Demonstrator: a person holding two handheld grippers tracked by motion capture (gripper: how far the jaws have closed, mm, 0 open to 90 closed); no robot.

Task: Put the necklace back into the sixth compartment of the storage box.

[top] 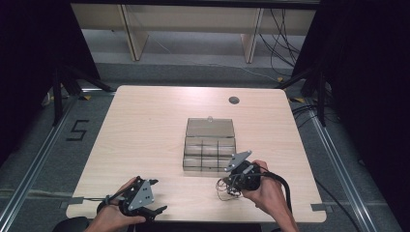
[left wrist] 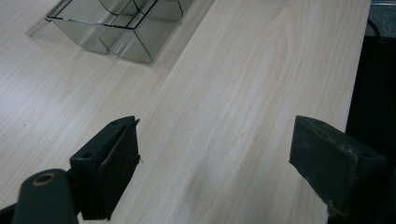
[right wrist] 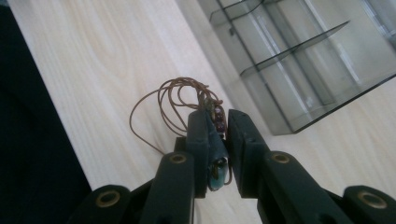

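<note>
- The right gripper (top: 231, 186) has its two black jaws pinched together on a beaded necklace on a thin brown cord (right wrist: 219, 122); dark red beads and a glassy bead sit between the pads, and the cord loops onto the pale wooden table (top: 145, 125).
- The necklace (top: 226, 189) hangs low over the table's near edge, just in front of a clear smoky plastic compartment box (top: 210, 152) whose lid stands open.
- The left gripper (left wrist: 215, 158), held at the near left of the table, has its jaws spread wide with nothing between them, over bare wood.
- The box's corner (left wrist: 116, 28) lies well apart from it.
</note>
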